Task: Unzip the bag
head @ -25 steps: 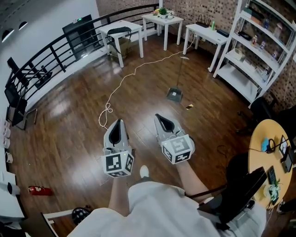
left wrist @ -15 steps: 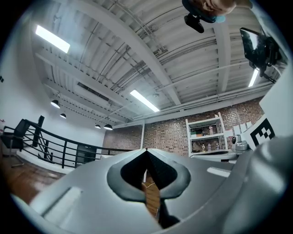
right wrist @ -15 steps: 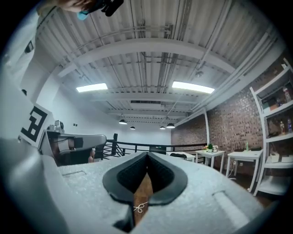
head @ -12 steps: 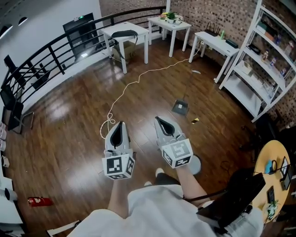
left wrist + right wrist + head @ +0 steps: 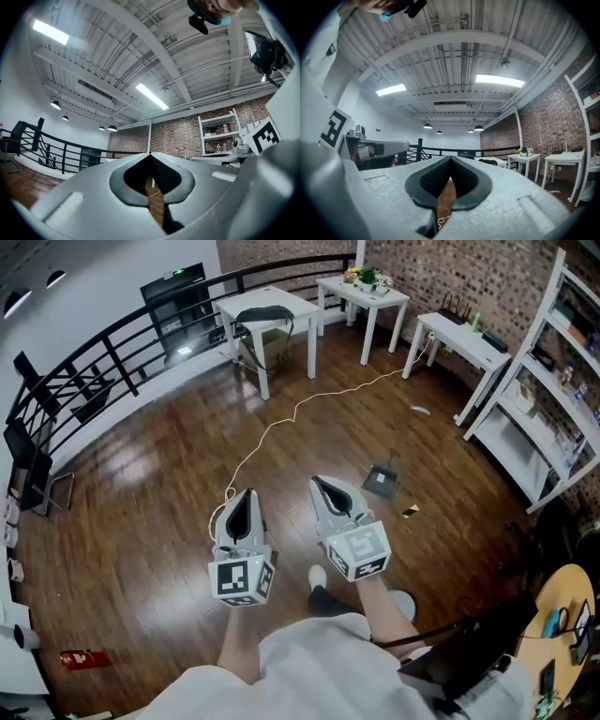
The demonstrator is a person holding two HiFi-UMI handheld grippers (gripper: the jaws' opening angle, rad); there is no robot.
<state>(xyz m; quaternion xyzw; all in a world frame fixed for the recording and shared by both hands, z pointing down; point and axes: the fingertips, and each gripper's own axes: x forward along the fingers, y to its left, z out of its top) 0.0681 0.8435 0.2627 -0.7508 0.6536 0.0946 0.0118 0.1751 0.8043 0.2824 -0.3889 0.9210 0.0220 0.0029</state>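
A dark bag (image 5: 263,314) lies on a white table (image 5: 281,300) at the far side of the room, well beyond both grippers; in the right gripper view the bag (image 5: 488,161) shows small and distant. My left gripper (image 5: 242,495) and right gripper (image 5: 324,484) are held side by side in front of the person's body, above the wooden floor. Both point forward and slightly up. Each is shut, with the jaws meeting at the tip and nothing between them: left gripper (image 5: 150,155), right gripper (image 5: 450,160).
A white cable (image 5: 279,425) snakes across the floor toward the tables. A dustpan (image 5: 381,481) lies ahead on the right. Other white tables (image 5: 364,287), white shelving (image 5: 553,399), a black railing (image 5: 103,352) and a cardboard box (image 5: 265,343) ring the room.
The person has walked forward: the tables, cable and dustpan have shifted right and down in the head view. Both grippers keep the same pose and stay shut.
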